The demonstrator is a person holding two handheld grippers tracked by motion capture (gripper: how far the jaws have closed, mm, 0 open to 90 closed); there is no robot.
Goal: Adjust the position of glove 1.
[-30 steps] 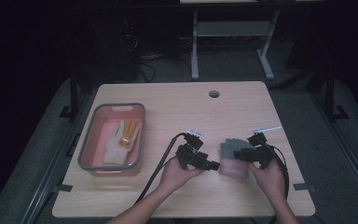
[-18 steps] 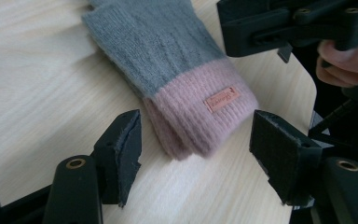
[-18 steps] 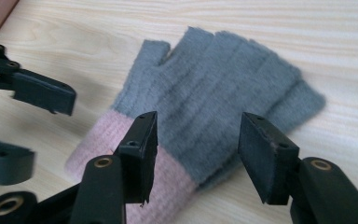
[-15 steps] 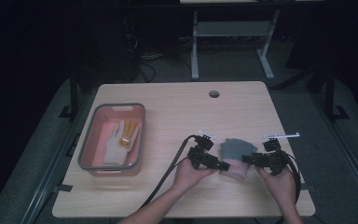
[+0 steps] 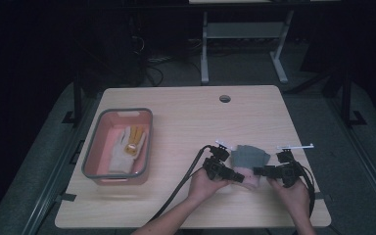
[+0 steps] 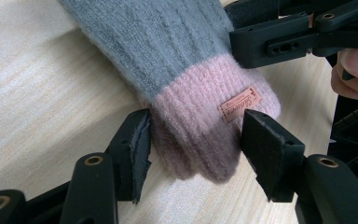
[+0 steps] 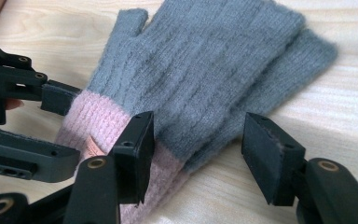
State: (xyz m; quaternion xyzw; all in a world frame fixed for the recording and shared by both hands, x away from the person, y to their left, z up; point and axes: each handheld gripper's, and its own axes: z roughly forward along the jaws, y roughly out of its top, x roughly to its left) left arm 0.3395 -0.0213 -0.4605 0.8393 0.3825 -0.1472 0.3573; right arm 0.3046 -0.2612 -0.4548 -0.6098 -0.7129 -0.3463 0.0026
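A small brown tag (image 6: 240, 104) on the glove's (image 6: 177, 60) pink cuff bears script too small to read.

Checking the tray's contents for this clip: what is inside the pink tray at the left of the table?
Inside the pink tray lies a white glove with a yellow-orange piece on top of it. Whatever is beneath the glove is covered, and the yellow-orange piece is too small to identify.

I work at a pale wood tabletop (image 5: 176, 205) with a round cable hole (image 5: 224, 98) near its far edge. Around it lies grey floor (image 5: 318, 98), and the room beyond is dark, light falling mostly on the wood. Behind stands a grey metal table frame (image 5: 240, 29) on 2 legs, with loose cables (image 5: 152, 61) on the floor left of it.
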